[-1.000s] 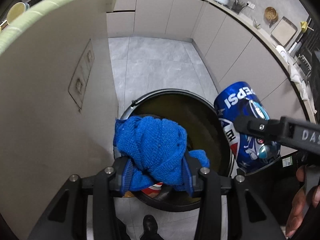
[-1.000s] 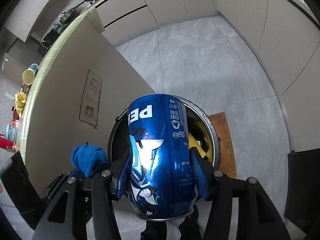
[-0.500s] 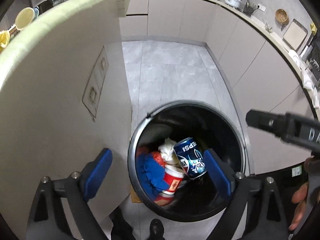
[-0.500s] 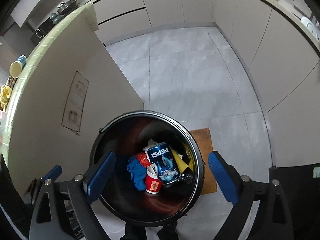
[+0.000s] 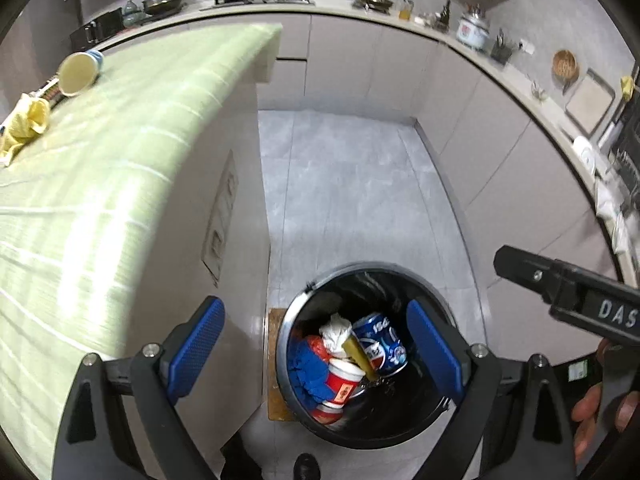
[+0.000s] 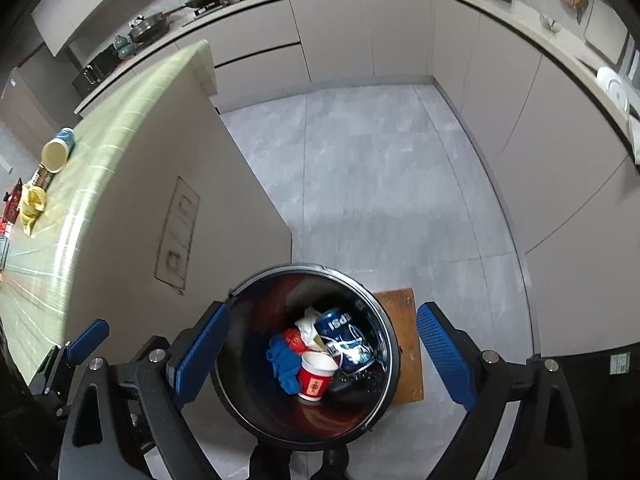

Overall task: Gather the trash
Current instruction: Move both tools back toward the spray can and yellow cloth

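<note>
Two spread, empty jaws mark the left gripper [image 5: 316, 344], which gripped the blue cloth [image 5: 306, 368] a second ago; that cloth now lies in the bin [image 5: 440, 304]. From the right gripper [image 6: 323, 346], likewise spread, the dropped Pepsi can [image 6: 344, 340] rests beside a red cup [image 6: 316, 376].

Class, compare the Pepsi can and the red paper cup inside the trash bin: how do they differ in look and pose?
The Pepsi can is blue, shiny metal; the red paper cup is matte red with a white rim. The can looks bigger and lies tilted; the cup's open mouth faces up. Both rest on other rubbish inside the trash bin.
</note>
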`<action>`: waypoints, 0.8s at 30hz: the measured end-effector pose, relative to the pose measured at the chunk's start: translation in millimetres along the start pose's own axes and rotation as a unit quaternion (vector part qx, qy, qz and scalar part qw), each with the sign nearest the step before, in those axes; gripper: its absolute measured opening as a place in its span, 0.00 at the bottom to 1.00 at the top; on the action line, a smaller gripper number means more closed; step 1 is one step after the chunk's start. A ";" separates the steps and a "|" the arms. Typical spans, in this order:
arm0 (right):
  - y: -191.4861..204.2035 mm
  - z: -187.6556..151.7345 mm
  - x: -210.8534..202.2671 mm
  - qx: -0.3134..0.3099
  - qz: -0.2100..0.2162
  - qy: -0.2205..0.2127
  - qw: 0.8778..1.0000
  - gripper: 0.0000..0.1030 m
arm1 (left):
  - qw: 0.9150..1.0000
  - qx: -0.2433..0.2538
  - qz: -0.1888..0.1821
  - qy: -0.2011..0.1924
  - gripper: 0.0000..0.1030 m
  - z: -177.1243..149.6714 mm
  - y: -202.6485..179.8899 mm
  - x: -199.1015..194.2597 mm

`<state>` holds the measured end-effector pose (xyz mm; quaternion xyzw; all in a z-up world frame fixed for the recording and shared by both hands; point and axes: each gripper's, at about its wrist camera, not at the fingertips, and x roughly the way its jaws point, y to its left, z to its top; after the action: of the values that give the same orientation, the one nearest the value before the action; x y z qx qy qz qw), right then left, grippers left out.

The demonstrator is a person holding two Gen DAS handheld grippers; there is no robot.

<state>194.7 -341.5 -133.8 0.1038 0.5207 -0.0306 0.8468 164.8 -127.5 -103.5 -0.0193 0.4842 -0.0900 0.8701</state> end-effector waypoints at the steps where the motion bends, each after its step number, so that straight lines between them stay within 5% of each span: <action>1: 5.4 4.0 -5.2 -0.004 0.003 -0.006 1.000 0.93 | 1.000 -0.005 0.001 -0.006 0.91 4.1 4.5 -6.4; 10: 75.7 31.0 -25.1 -0.039 0.042 -0.037 0.998 0.93 | 0.996 -0.058 0.035 -0.053 0.91 19.6 72.0 -48.8; 24: 247.4 41.6 -27.9 -0.128 0.103 -0.060 0.984 0.93 | 0.975 -0.163 0.113 -0.100 0.91 14.3 261.8 -92.3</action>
<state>258.0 -110.2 -55.3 0.0454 0.4550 0.1180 0.8815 165.6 145.3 -50.1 -0.1149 0.4016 0.0914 0.9040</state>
